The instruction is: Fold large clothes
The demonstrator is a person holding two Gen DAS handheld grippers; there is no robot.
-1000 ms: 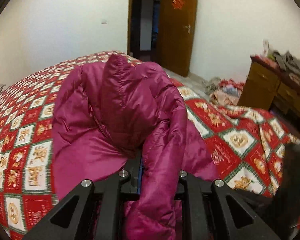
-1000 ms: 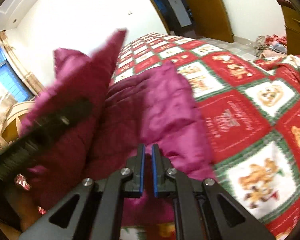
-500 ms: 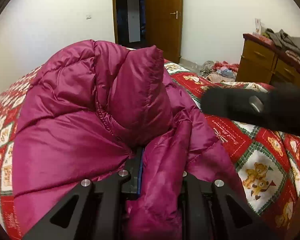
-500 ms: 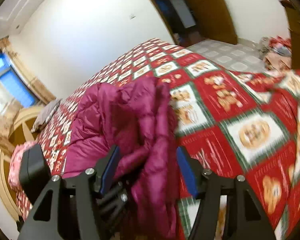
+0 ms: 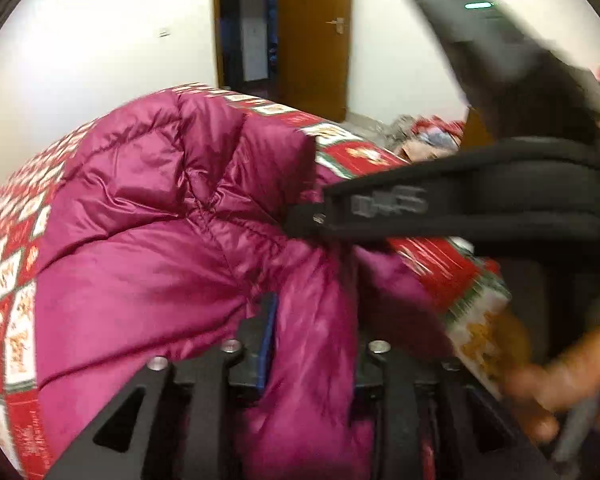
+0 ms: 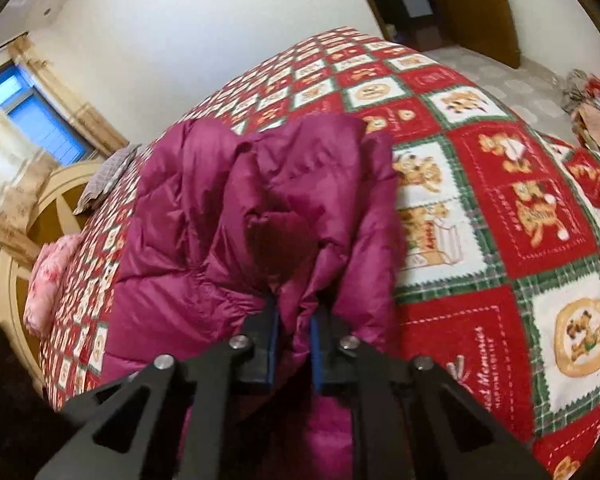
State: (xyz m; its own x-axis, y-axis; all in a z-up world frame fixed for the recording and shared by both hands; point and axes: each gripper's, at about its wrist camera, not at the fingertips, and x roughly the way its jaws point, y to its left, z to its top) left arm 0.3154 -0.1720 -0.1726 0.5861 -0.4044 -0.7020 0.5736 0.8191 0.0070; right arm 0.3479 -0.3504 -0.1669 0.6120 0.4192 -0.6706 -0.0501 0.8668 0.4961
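Note:
A magenta puffer jacket [image 5: 148, 216] lies bunched on the bed's red patterned quilt [image 6: 500, 208]. My left gripper [image 5: 312, 336] is shut on a thick fold of the jacket, which fills the space between its fingers. My right gripper [image 6: 294, 320] is shut on another fold of the jacket [image 6: 260, 184] near the bed's front edge. In the left wrist view the right gripper's black body [image 5: 460, 208] crosses from the right, close above the jacket, with the person's hand [image 5: 560, 376] behind it.
The quilt [image 5: 8, 264] covers the whole bed. A round wooden headboard [image 6: 24, 240] and pink pillow [image 6: 48, 276] are at the left. A brown door [image 5: 312, 40] stands open at the back. Clothes lie piled on the floor [image 6: 592, 108] at the right.
My right gripper was open around a jacket fold half a second ago; it has closed on it. Both grippers have come close together, and the right one now crosses the left view.

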